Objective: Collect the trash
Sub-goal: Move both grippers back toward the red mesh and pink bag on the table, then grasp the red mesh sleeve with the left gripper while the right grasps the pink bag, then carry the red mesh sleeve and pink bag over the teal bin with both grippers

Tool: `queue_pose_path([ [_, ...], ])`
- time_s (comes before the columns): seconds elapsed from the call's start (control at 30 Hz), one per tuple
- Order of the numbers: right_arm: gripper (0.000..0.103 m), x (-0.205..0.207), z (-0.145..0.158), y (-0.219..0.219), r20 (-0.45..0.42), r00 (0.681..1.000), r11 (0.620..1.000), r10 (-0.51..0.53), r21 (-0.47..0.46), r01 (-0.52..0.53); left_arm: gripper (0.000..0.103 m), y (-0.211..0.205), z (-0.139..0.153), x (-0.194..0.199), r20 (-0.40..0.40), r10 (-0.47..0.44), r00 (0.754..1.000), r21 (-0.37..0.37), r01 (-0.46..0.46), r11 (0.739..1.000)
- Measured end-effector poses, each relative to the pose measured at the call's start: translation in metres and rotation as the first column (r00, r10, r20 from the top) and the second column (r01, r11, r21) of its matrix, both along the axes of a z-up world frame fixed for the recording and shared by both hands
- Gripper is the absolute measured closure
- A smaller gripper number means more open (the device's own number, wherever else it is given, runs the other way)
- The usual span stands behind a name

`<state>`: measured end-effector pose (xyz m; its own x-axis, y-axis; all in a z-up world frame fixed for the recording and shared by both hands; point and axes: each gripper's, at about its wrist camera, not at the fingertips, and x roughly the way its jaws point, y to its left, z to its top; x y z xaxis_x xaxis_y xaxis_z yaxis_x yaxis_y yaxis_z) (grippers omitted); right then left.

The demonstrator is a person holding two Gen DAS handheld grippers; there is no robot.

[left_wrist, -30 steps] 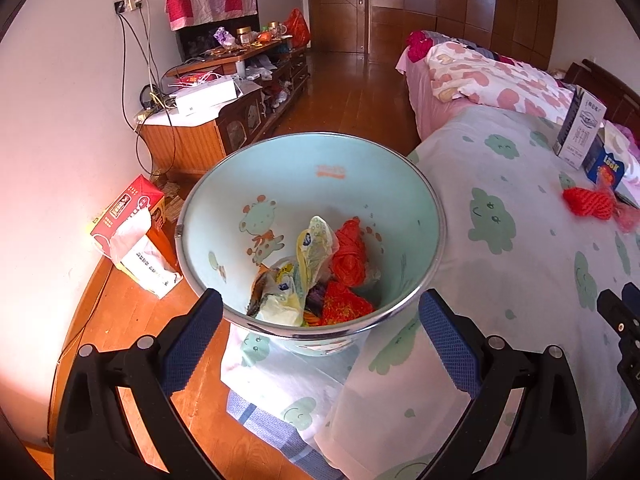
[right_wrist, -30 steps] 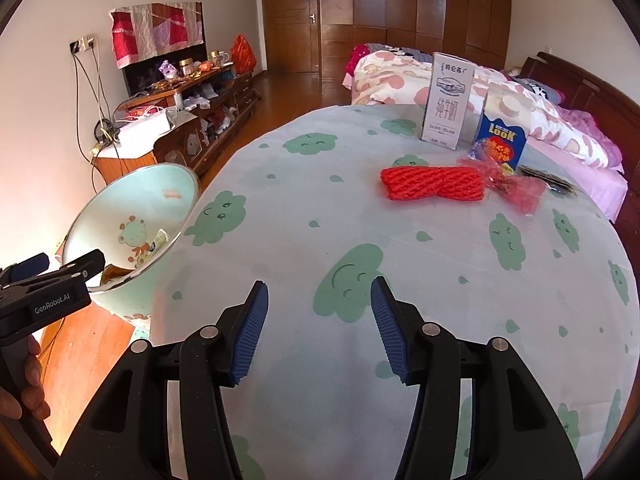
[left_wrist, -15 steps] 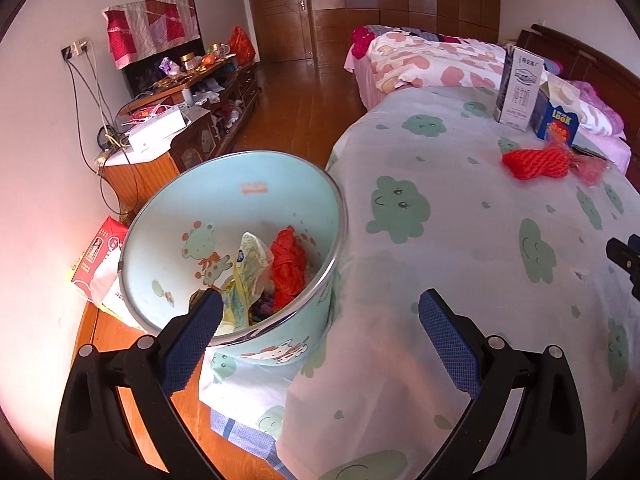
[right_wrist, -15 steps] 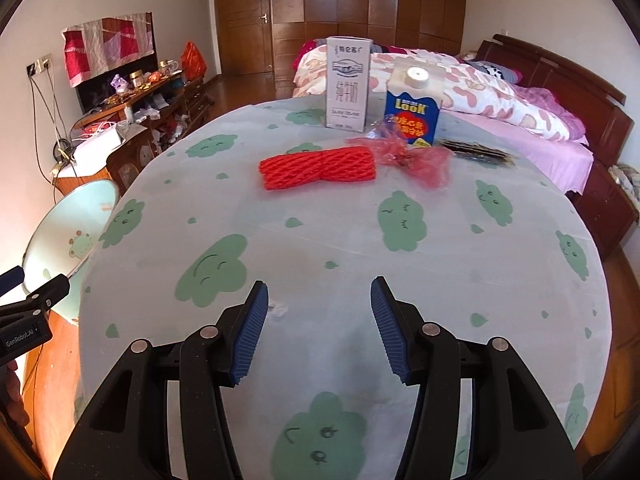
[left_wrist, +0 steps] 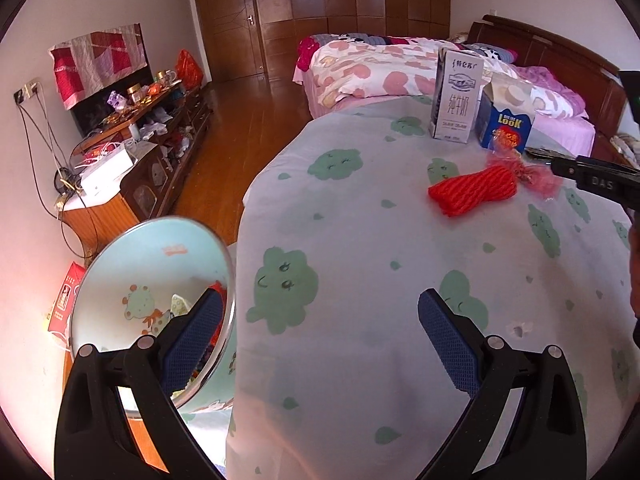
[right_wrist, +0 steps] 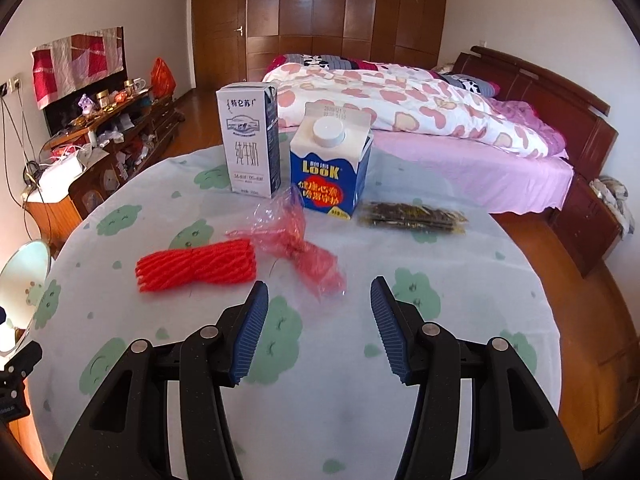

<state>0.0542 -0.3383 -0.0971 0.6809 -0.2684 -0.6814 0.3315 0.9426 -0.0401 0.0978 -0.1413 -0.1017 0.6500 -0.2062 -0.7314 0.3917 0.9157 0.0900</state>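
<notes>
In the right wrist view the right tongs (right_wrist: 318, 332) are gaping wide at the lower middle of the frame, holding nothing and touching nothing. Just above their tips the crumpled red cellophane wrapper (right_wrist: 298, 246) is lying on the bench (right_wrist: 460, 304), which is wearing a pale cloth printed with green clouds. The red foam fruit net (right_wrist: 196, 266) is sitting left of the wrapper, touching it. Behind them, at frame centre, a grey-and-white milk carton (right_wrist: 248, 140) and a blue Look carton (right_wrist: 330, 164) are standing upright side by side, with a dark flat packet (right_wrist: 412, 218) lying to their right.

In the left wrist view the left tongs (left_wrist: 318, 336) are spreading wide and empty at the bottom, the pale blue trash bin (left_wrist: 154, 280) leaning at lower left beside the bench edge, litter showing inside
</notes>
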Motion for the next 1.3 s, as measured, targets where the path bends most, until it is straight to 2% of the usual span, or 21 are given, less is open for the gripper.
queue_pose_path([
  [0.2,0.050,0.044,-0.019,-0.025,-0.094,0.994,0.998,0.055,0.037,-0.051,0.007,-0.030,0.007,0.008,0.007,-0.055,0.998,-0.008,0.055,0.998],
  [0.27,0.062,0.050,-0.028,-0.035,-0.127,0.990,0.994,0.069,0.089,-0.058,0.007,-0.041,0.007,0.012,0.007,-0.074,0.997,-0.009,0.074,0.997],
  [0.3,0.075,0.052,-0.027,-0.037,-0.125,0.989,0.992,0.074,0.110,-0.061,0.007,-0.047,0.007,0.013,0.012,-0.085,0.996,-0.005,0.085,0.996],
  [0.4,0.078,0.042,-0.023,-0.041,-0.101,0.992,0.991,0.073,0.115,-0.061,0.008,-0.063,0.008,0.016,0.034,-0.119,0.992,0.016,0.118,0.993],
  [0.63,0.079,-0.017,-0.007,-0.064,-0.028,0.992,0.990,-0.121,0.068,0.123,0.010,-0.114,0.002,0.036,0.055,-0.233,0.971,0.051,0.230,0.972],
  [0.73,0.079,-0.035,-0.008,-0.070,-0.032,0.985,0.983,-0.169,0.061,0.171,0.017,-0.141,-0.005,0.045,0.056,-0.296,0.953,0.084,0.291,0.953],
  [0.87,0.079,-0.046,-0.008,-0.093,-0.038,0.980,0.969,-0.197,0.142,0.200,0.031,-0.164,-0.025,0.059,-0.017,-0.317,0.948,0.111,0.317,0.942],
  [0.93,0.079,-0.048,-0.009,-0.098,-0.041,0.980,0.965,-0.193,0.174,0.197,0.042,-0.168,-0.035,0.064,-0.057,-0.309,0.949,0.106,0.314,0.944],
  [1.03,0.079,-0.053,-0.008,-0.103,-0.037,0.981,0.961,-0.190,0.197,0.193,0.058,-0.167,-0.038,0.064,-0.060,-0.306,0.950,0.070,0.310,0.948],
  [1.07,0.079,-0.054,-0.010,-0.105,-0.036,0.981,0.960,-0.189,0.205,0.192,0.070,-0.168,-0.039,0.063,-0.060,-0.308,0.950,0.064,0.311,0.948],
  [1.2,0.078,-0.057,-0.017,-0.102,-0.048,0.981,0.953,-0.190,0.231,0.196,0.080,-0.167,-0.037,0.058,-0.041,-0.295,0.955,0.056,0.297,0.953],
  [1.3,0.078,-0.049,-0.021,-0.098,-0.049,0.980,0.953,-0.193,0.228,0.199,0.081,-0.157,-0.028,0.051,-0.037,-0.265,0.963,0.015,0.266,0.964],
])
